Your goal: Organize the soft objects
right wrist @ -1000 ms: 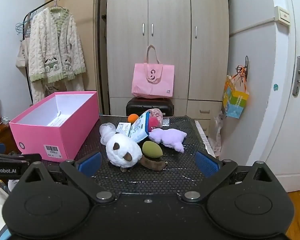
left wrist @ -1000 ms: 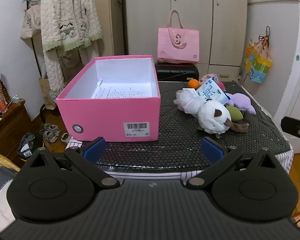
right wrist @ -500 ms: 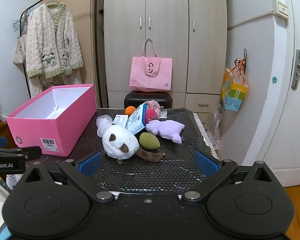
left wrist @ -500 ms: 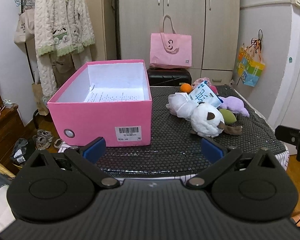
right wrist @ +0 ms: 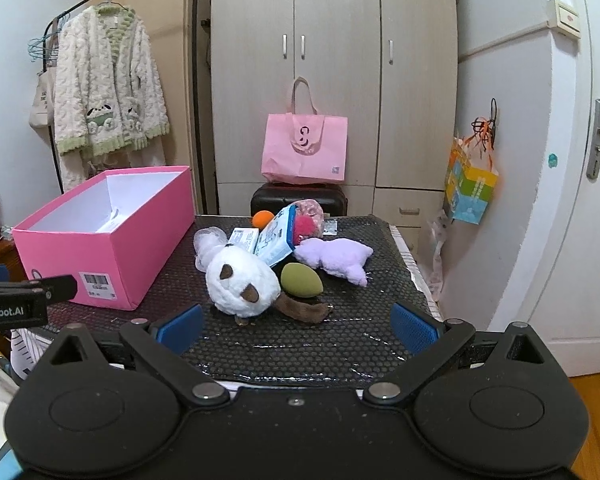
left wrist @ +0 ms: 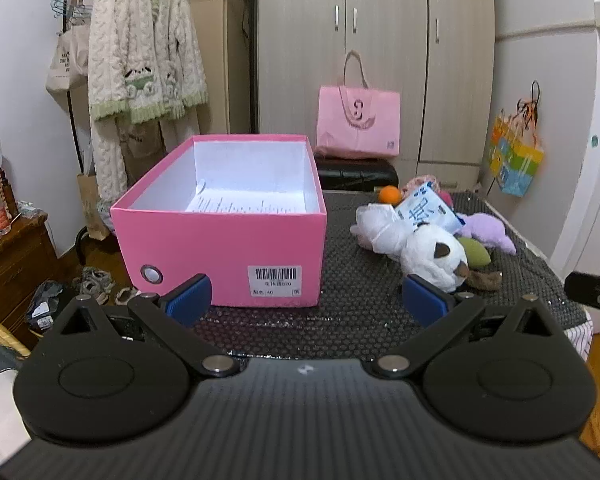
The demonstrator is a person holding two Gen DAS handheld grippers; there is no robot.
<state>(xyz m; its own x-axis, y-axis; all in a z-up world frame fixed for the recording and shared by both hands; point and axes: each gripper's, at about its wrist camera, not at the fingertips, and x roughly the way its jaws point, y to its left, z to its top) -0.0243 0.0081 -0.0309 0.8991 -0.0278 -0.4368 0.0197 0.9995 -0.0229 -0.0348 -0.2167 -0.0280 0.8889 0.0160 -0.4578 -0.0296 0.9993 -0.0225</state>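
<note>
An open pink box (left wrist: 224, 240) (right wrist: 100, 236) with a sheet of paper inside stands on the left of a black mat. To its right lies a heap of soft things: a white plush (right wrist: 240, 282) (left wrist: 432, 254), a green egg-shaped toy (right wrist: 301, 279), a purple plush (right wrist: 336, 256) (left wrist: 486, 228), a blue-white packet (right wrist: 278, 236), an orange ball (right wrist: 263, 218) and a pink fluffy toy (right wrist: 310, 216). My left gripper (left wrist: 306, 298) hangs open in front of the box. My right gripper (right wrist: 296, 326) is open just before the white plush. Both hold nothing.
The black mat (right wrist: 300, 344) covers a small table with edges close on the right and front. Behind it stand a dark suitcase (right wrist: 300, 200), a pink tote bag (right wrist: 304, 148) and wardrobe doors. A clothes rack with a cardigan (left wrist: 140, 60) stands left; a door (right wrist: 588, 200) right.
Both grippers have drifted slightly closer to the table, so the box and the toy heap look a little larger. Nothing on the table has moved; both stay open.
</note>
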